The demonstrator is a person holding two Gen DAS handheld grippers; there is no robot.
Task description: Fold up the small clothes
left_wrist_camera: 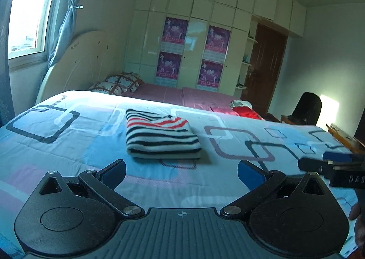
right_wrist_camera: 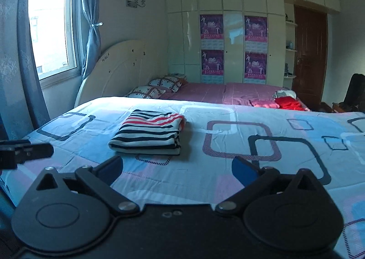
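A striped garment [left_wrist_camera: 159,135] [right_wrist_camera: 149,132], white with black and red bands, lies folded into a neat rectangle on the patterned blue quilt [left_wrist_camera: 75,145] [right_wrist_camera: 228,163]. My left gripper [left_wrist_camera: 181,173] hangs above the quilt, a little short of the garment, open with nothing between its fingers. In its own view my right gripper [right_wrist_camera: 177,171] is also open and empty, just short of the garment and a bit to its right. Each gripper shows in the other's view: the right one [left_wrist_camera: 337,165] at the right edge, the left one [right_wrist_camera: 25,151] at the left edge.
More clothes, red and striped [left_wrist_camera: 245,109] [right_wrist_camera: 286,100], lie on the pink sheet at the far side of the bed. Two pillows [left_wrist_camera: 116,84] rest by the headboard. A white wardrobe [left_wrist_camera: 189,30], a brown door [left_wrist_camera: 265,65] and a dark chair [left_wrist_camera: 308,108] stand beyond.
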